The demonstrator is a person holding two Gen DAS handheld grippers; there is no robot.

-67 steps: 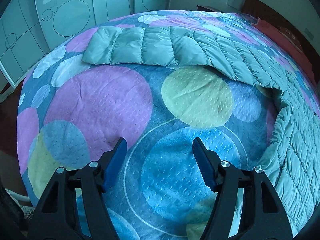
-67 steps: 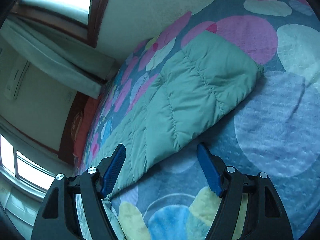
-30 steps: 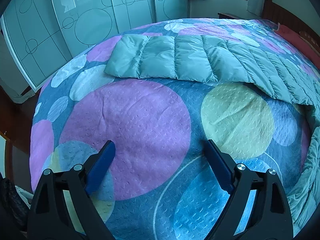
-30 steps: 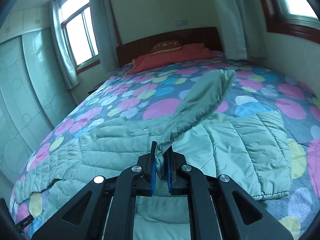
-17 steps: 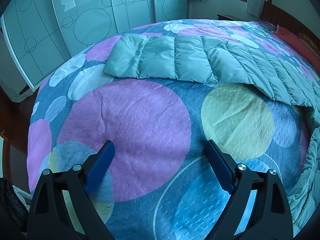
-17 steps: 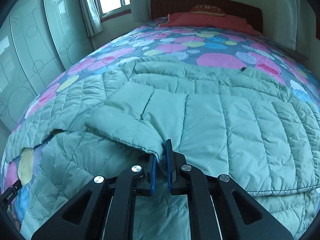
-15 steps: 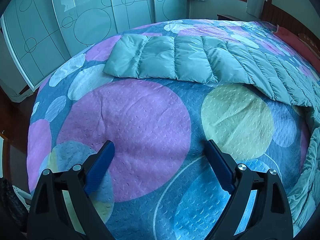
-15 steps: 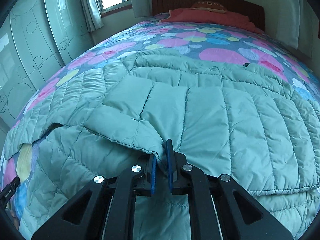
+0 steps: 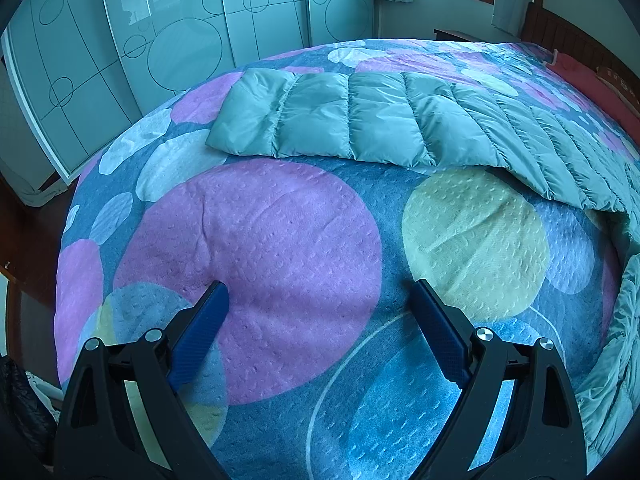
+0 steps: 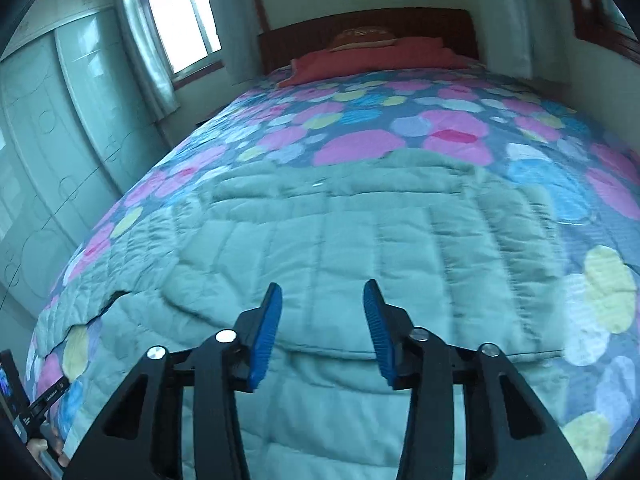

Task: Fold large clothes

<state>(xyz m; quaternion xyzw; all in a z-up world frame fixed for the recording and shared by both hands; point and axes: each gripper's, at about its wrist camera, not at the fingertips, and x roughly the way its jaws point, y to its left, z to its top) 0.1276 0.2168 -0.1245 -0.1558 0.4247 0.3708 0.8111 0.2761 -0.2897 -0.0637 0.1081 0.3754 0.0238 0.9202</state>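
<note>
**Right sleeve folded in and released — left sleeve was still out**

Left wrist view: left gripper (image 9: pixel 316 300) hung over the spotted bedspread (image 9: pixel 280 248) with its jaws spread wide and nothing between them. No change from a second earlier; same framing, same spread. The green down jacket (image 9: pixel 400 120) lay ahead of it, one sleeve (image 9: pixel 320 120) stretched out flat toward the wardrobe doors (image 9: pixel 180 40), unfolded, well apart from the pads. A bit of the jacket's body edged in at the right rim.

Right wrist view: right gripper (image 10: pixel 322 308) had just let go. A second earlier it was clamped on the other sleeve's cuff, carrying it across the jacket; half a second earlier the cuff was down on the body with the pads still pinching it. At this moment the jaws had been opening, stood part-way apart, and held nothing — no fabric between the pads (image 10: pixel 266 320). Frame was motion-blurred, so the hand was pulling back. The folded sleeve (image 10: pixel 340 288) lay flat on the jacket's torso, its lower edge just past the fingertips. Headboard (image 10: pixel 368 24) and red pillows (image 10: pixel 372 56) at the far end.

Read: first sleeve fold looked done. The outstretched sleeve in front of the idle left gripper was probably next, then the body fold.
</note>
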